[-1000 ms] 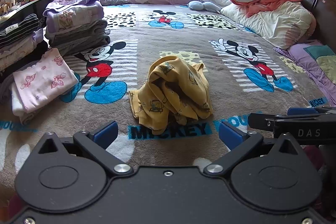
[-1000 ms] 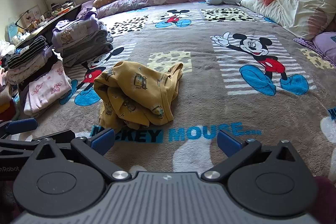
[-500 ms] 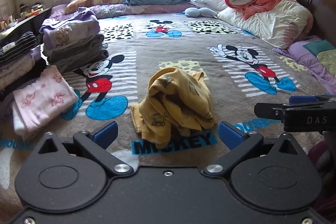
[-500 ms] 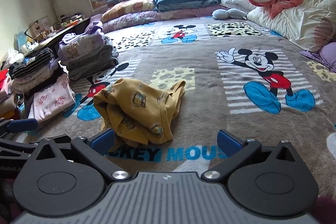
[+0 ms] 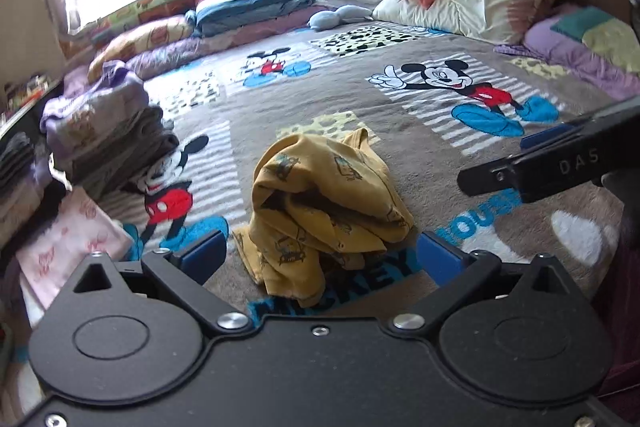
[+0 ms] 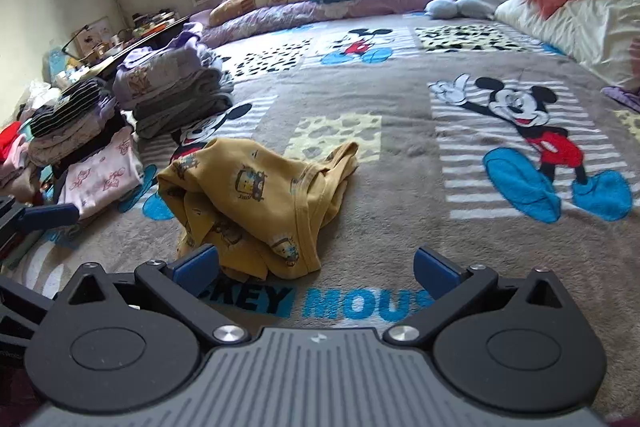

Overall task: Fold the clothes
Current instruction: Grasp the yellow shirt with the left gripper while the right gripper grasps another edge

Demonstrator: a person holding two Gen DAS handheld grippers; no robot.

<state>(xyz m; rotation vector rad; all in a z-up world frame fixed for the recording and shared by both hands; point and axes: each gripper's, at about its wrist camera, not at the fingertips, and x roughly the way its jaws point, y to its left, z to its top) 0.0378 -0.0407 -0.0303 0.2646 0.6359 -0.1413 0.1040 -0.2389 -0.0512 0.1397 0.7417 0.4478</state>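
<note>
A yellow shirt [image 5: 324, 211] lies bunched in a loose heap at the middle of the frame, on the cartoon-print blanket [image 5: 400, 99] of a bed, its neckline [image 6: 308, 195] turned toward the lower centre in the right wrist view. We hold the left claw [image 5: 320, 255] low at the bottom of its frame, jaws spread wide and empty, the heap sitting between its blue tips. The right claw [image 6: 316, 263] is likewise wide and empty, the shirt just beyond its left tip.

The risk, as we judge it, is in the crumple: layers overlap, so a pinch may catch two thicknesses or a sleeve buried inside, and the shirt would lift as a knot rather than open flat. The plush blanket could be nipped along with the cloth. At the left of both frames, folded piles [image 6: 176, 91] and a pink folded piece [image 6: 104, 179] sit near; a wide shake-out could topple them.
</note>
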